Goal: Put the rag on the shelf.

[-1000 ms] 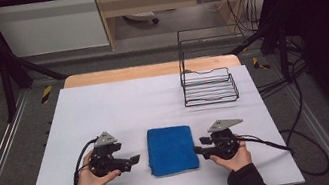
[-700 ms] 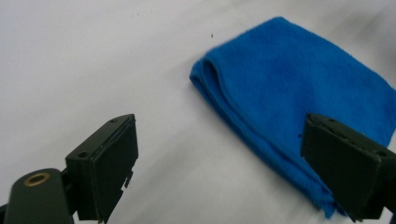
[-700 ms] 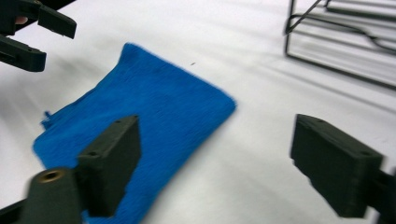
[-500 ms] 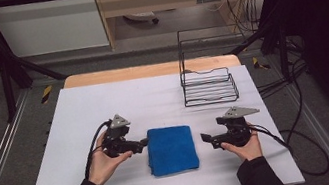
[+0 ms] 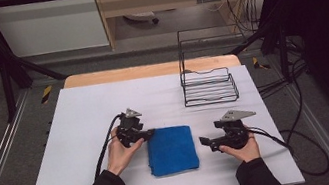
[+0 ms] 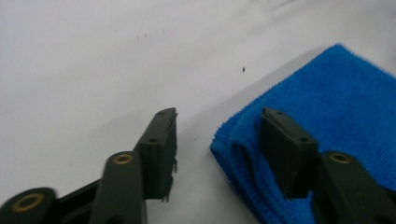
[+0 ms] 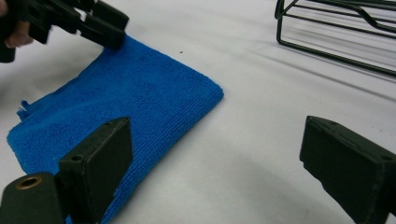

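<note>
Closing in on the folded blue cloth (image 5: pixel 172 149), the left hand-held gripper (image 5: pixel 151 134) has been brought to the cloth's far left corner. Seen in the left gripper view, its jaws have just been closing: one jaw lies over the cloth's (image 6: pixel 327 126) folded edge, the other is on the bare counter (image 6: pixel 93 70) beside it, and a gap is left between them, so nothing is pinched yet. The cloth is lying flat near the counter's (image 5: pixel 80 116) front edge, roughly at its middle, between the two hands.

The right hand-held gripper (image 5: pixel 204 141) is held just off the cloth's right edge, jaws spread wide and empty; in the right gripper view one jaw overlaps the cloth (image 7: pixel 135 88) and the other hangs above bare counter. The wire rack (image 5: pixel 209 84) is left untouched toward the far right corner.

The step in hand is judged to be the taking of the cloth by its edges. Next, the left jaws would need to be shut firmly on the corner layers, and the right gripper slid in until the right edge is caught.
</note>
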Available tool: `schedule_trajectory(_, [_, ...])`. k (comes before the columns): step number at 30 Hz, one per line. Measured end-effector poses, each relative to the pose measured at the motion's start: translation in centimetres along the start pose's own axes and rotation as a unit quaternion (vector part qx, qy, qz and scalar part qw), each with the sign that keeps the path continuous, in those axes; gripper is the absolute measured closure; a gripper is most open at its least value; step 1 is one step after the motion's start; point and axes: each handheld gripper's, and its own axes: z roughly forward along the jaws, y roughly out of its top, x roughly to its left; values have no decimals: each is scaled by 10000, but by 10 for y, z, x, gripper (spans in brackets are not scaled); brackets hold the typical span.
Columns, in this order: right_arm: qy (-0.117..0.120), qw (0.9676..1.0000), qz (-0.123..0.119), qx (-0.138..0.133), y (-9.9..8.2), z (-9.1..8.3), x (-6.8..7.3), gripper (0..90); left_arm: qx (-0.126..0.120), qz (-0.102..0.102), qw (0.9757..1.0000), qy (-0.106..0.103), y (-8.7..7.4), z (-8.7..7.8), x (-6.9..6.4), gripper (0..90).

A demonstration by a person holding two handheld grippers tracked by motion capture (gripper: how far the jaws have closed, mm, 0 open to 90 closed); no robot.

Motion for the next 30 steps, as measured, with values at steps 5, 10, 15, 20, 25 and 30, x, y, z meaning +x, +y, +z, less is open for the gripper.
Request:
schedule_trajectory(5, [69,10000,54,48,1,1,0,123,44,-2,9999,-143,-1,5,-1,604])
schedule_trajectory(10, [111,9999,97,56,2,3,1,123,78,40,9998,-177,-2,12,-2,653])
schedule_trajectory(15, [65,9999,87,35,5,5,0,114,41,-80,9997,-218,-4,13,-1,677])
schedule_trajectory(20, [88,9999,28,84,11,13,4,99,71,-151,9992,-376,-4,13,-2,783])
schedule_trajectory(25, [16,9998,-39,201,20,28,7,156,89,-5,9994,-347,-5,12,-3,815])
schedule_trajectory(30, [-162,9991,-51,399,28,49,4,208,60,14,9994,-331,-5,13,-4,815])
